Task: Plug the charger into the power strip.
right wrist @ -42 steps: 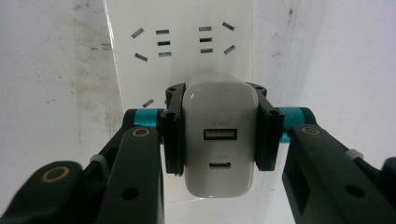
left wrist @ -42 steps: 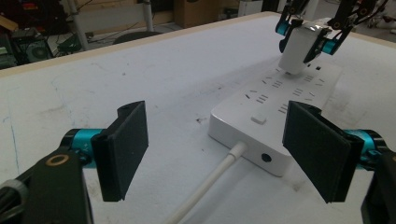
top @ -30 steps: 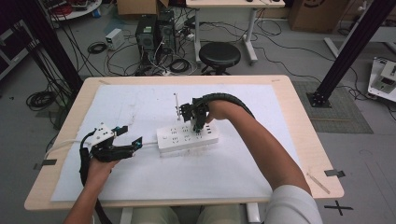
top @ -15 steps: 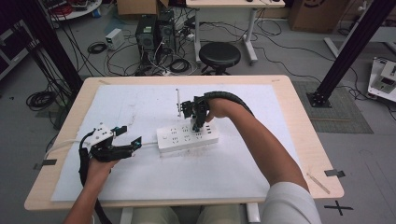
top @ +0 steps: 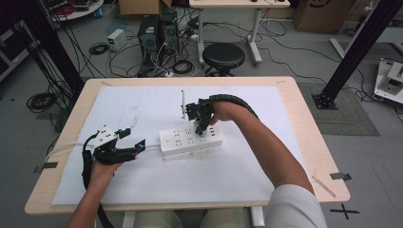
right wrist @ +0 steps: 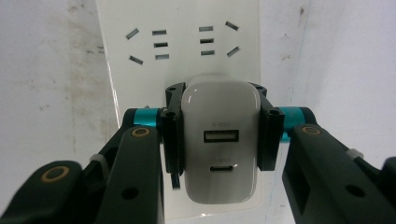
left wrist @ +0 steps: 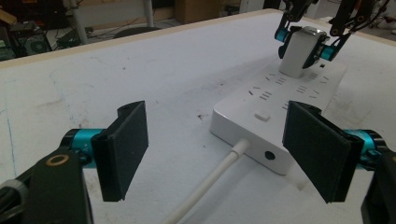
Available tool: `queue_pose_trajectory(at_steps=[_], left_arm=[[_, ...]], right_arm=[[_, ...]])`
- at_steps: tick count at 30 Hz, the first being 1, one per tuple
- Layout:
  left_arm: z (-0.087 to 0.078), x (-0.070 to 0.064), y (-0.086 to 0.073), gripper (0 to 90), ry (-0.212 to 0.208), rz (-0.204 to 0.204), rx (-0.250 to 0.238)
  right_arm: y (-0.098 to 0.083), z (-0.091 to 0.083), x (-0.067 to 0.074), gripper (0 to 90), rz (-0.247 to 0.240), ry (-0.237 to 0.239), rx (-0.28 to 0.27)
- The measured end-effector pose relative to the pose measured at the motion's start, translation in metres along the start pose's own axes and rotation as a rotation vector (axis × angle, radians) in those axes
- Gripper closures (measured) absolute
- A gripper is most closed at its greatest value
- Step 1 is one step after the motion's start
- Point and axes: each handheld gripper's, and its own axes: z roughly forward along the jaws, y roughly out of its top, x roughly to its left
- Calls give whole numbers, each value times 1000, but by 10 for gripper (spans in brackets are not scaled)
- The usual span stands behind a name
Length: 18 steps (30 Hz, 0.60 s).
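A white power strip (top: 190,140) lies across the middle of the white mat, its cable (top: 151,147) leading off to the left. My right gripper (top: 202,124) points down over the strip's right part, shut on a white USB charger (right wrist: 219,140). The charger's (left wrist: 299,51) base rests against the strip's (left wrist: 280,107) top face, and its prongs are hidden. Two free socket rows show on the strip (right wrist: 177,46) beyond the charger. My left gripper (left wrist: 217,135) is held low at the strip's cable end, open, with the cable (left wrist: 210,182) running between its jaws untouched.
A thin white rod (top: 183,103) stands upright on the mat (top: 142,109) just behind the strip. The wooden table's rim (top: 304,123) frames the mat. A stool (top: 223,56) and computer cases (top: 154,35) with cables are on the floor beyond.
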Motion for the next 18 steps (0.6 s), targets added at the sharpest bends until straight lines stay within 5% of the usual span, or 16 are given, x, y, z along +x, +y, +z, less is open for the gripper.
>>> queue_pose_trajectory(at_steps=[9, 10, 18], left_arm=[[-3, 0, 2, 224, 3, -7, -10], [-4, -1, 2, 225, 3, -8, -12], [-6, -1, 0, 225, 6, -17, -20]], right_arm=[[-8, 0, 2, 573, 51, -18, -75], [-16, -5, 1, 407, 171, -33, -144], [-32, -21, 9, 268, 310, -50, -268]])
